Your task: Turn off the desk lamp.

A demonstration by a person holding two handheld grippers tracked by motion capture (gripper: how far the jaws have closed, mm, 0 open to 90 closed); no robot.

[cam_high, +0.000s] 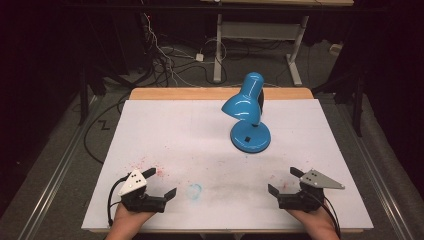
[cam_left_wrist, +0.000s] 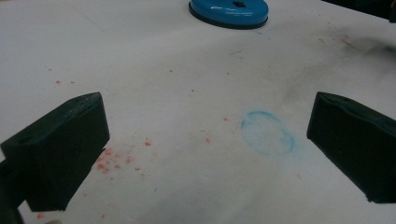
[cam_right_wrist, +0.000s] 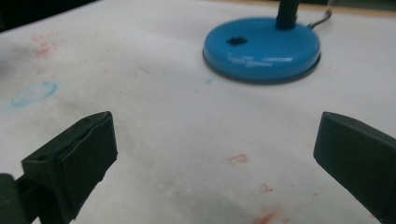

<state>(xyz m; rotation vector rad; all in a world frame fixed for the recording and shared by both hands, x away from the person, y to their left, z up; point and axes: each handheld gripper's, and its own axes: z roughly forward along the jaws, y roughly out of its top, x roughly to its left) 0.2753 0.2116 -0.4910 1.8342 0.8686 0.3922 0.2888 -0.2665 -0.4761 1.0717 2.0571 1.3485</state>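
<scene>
A blue desk lamp (cam_high: 249, 111) stands upright on the white table sheet (cam_high: 170, 130), right of centre toward the back, its shade tilted down to the left. Its round base (cam_right_wrist: 261, 48) lies ahead of the right gripper, and the base's edge (cam_left_wrist: 229, 11) is at the top of the left gripper view. My left gripper (cam_high: 160, 184) rests near the front left edge, jaws wide apart, nothing between them. My right gripper (cam_high: 285, 181) rests near the front right edge, likewise open and empty. Both point inward toward the table's middle.
A faint blue ring mark (cam_high: 194, 190) and red speckles (cam_high: 145, 164) stain the sheet between the grippers. The wooden table edge (cam_high: 200, 93) runs along the back. Cables (cam_high: 165, 60) and a white desk frame (cam_high: 260, 40) stand on the floor beyond.
</scene>
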